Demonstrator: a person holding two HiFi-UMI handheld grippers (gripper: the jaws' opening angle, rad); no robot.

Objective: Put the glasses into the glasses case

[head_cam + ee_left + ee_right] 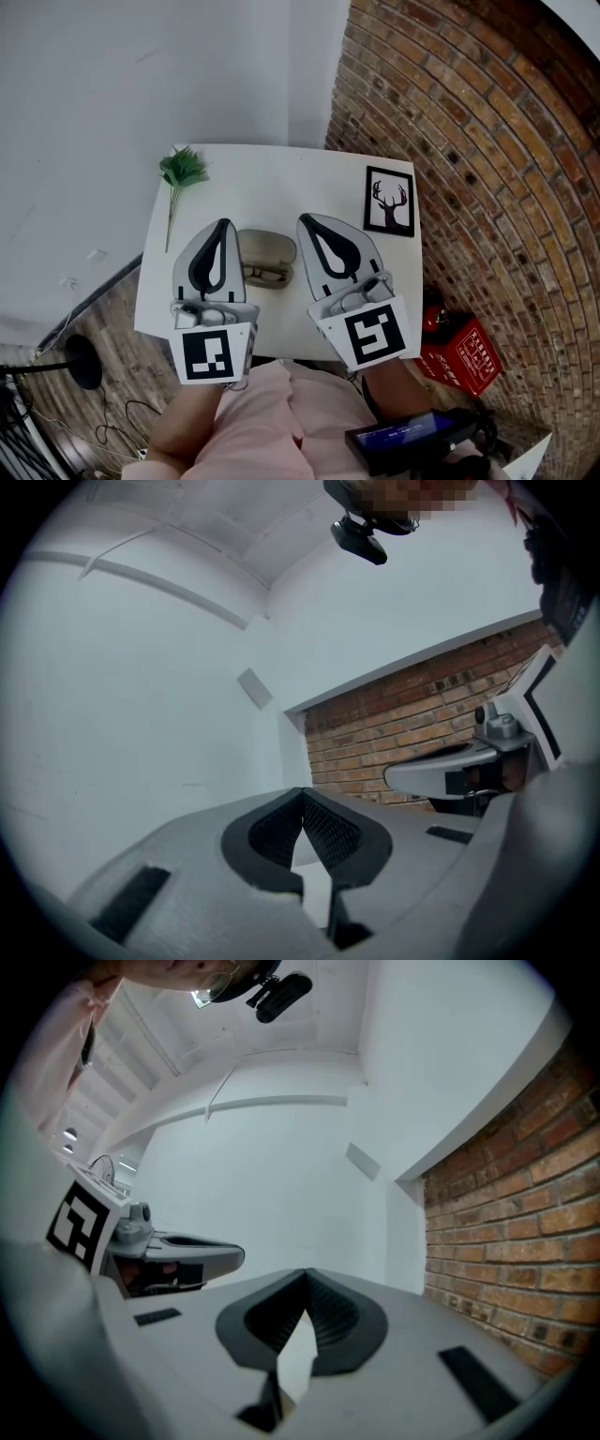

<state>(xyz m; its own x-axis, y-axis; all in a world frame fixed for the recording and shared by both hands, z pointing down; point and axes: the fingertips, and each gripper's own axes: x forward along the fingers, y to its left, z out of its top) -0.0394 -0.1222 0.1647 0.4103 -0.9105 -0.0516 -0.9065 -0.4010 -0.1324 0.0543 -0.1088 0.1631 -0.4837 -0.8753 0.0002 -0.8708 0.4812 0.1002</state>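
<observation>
My left tongs [223, 223] and right tongs [305, 218] are both pinched fully together, tips meeting, with nothing in either. I hold them level above the table [272, 178]. The glasses case [268, 247] lies open in the gap between the two pairs, below them. The glasses [265, 275] seem to rest in its near half, though I cannot tell whether they are fully seated. The risk I see is the lid: if I push it down while a temple or rim sticks up, it could pinch the frame or spring back. The case could also skid if I press from one side without the other tongs bracing it.
</observation>
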